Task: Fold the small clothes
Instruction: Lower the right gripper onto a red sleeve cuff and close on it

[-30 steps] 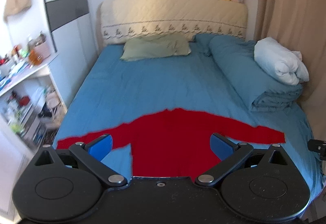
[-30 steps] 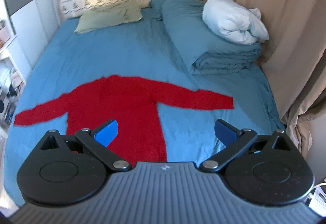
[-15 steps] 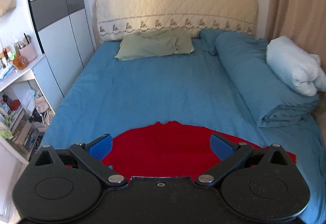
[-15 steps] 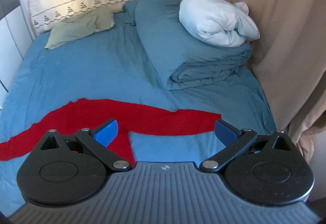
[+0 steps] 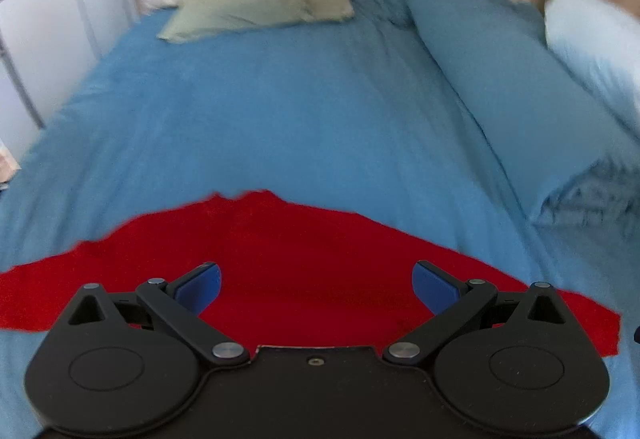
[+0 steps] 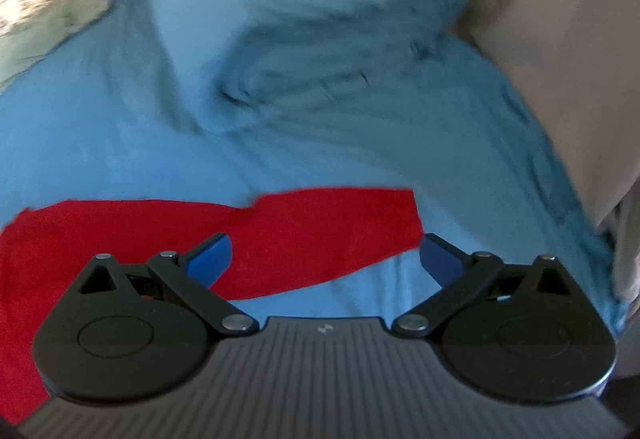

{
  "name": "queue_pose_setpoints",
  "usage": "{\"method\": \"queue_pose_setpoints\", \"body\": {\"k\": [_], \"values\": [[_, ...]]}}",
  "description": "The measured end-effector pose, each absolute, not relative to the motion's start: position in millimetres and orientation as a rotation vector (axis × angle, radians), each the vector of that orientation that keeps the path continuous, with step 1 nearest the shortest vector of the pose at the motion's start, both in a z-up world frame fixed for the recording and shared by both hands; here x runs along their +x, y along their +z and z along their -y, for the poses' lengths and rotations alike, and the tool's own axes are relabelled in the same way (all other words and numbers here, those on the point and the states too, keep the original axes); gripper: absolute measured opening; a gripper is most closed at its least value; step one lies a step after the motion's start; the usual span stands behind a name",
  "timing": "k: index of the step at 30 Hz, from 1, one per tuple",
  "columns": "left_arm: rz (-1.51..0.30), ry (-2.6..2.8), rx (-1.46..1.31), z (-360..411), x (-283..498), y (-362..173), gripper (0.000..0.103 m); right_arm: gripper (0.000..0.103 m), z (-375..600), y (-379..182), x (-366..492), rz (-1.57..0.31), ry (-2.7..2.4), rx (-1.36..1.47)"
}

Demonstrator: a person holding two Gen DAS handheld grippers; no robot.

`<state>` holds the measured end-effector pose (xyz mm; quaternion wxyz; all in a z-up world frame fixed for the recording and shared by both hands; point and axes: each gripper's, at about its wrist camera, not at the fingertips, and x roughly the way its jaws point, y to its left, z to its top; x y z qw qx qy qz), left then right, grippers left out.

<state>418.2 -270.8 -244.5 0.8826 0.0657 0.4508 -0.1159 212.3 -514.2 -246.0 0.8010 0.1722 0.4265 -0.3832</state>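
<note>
While both tongs (image 5: 316,285) (image 6: 325,257) gape, red sweater (image 5: 304,263) lies flat.

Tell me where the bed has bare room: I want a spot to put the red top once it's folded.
Bare blue sheet runs between the red top and the green pillow near the headboard. A smaller bare strip lies beyond the sleeve end, below the rolled blue duvet. The duvet and the white bundle crowd that side. Both grippers, left and right, are open.

blue bedsheet (image 5: 280,111) | green pillow (image 5: 260,5) | folded duvet (image 6: 320,51) | curtain (image 6: 568,39)
</note>
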Motion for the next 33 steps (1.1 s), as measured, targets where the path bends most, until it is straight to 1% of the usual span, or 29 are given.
{"method": "queue_pose_setpoints", "body": {"k": [3,8,10,12,15,17,18,19,20,21,22,23,24,28,33], "values": [[-0.949,-0.288,0.192,297.6,435.2,-292.4,0.103,0.103,540.5,-298.6,210.2,-0.909,-0.893,0.435],[-1.017,-0.313,0.218,320.2,448.3,-355.4,0.103,0.103,574.2,-361.7,196.4,-0.859,-0.975,0.573],[-1.030,-0.317,0.229,323.2,451.6,-371.3,0.103,0.098,583.7,-381.7,191.1,-0.834,-0.986,0.614],[-1.038,-0.328,0.230,325.5,452.6,-381.9,0.103,0.087,588.6,-398.2,189.2,-0.812,-0.991,0.660],[-1.038,-0.338,0.245,326.8,459.5,-392.5,0.103,0.080,595.5,-413.2,182.8,-0.747,-0.989,0.736],[-1.035,-0.336,0.249,324.8,465.4,-398.6,0.103,0.078,598.6,-421.3,178.9,-0.712,-1.009,0.788],[-1.035,-0.335,0.246,322.0,469.1,-400.7,0.103,0.074,600.3,-425.2,176.8,-0.691,-1.024,0.815],[-1.035,-0.333,0.243,319.2,471.0,-402.5,0.103,0.070,600.5,-428.1,176.4,-0.670,-1.033,0.832],[-1.035,-0.326,0.243,318.0,473.9,-404.7,0.103,0.061,600.2,-429.2,175.8,-0.654,-1.041,0.834],[-1.034,-0.319,0.243,320.7,475.9,-406.9,0.103,0.046,599.4,-429.2,176.1,-0.646,-1.048,0.824],[-1.037,-0.311,0.239,318.2,477.6,-407.4,0.103,0.039,598.1,-428.5,177.2,-0.647,-1.050,0.806],[-1.040,-0.304,0.234,314.7,479.0,-407.5,0.103,0.026,596.9,-427.4,178.8,-0.649,-1.049,0.792],[-1.043,-0.298,0.229,311.7,478.4,-406.4,0.103,0.022,595.0,-424.1,179.3,-0.647,-1.049,0.775],[-1.041,-0.276,0.216,297.7,488.1,-401.4,0.103,0.021,585.0,-401.8,191.2,-0.623,-1.008,0.687],[-1.027,-0.249,0.168,258.5,494.4,-379.3,0.103,0.020,548.1,-347.5,234.2,-0.534,-0.843,0.565]]}}
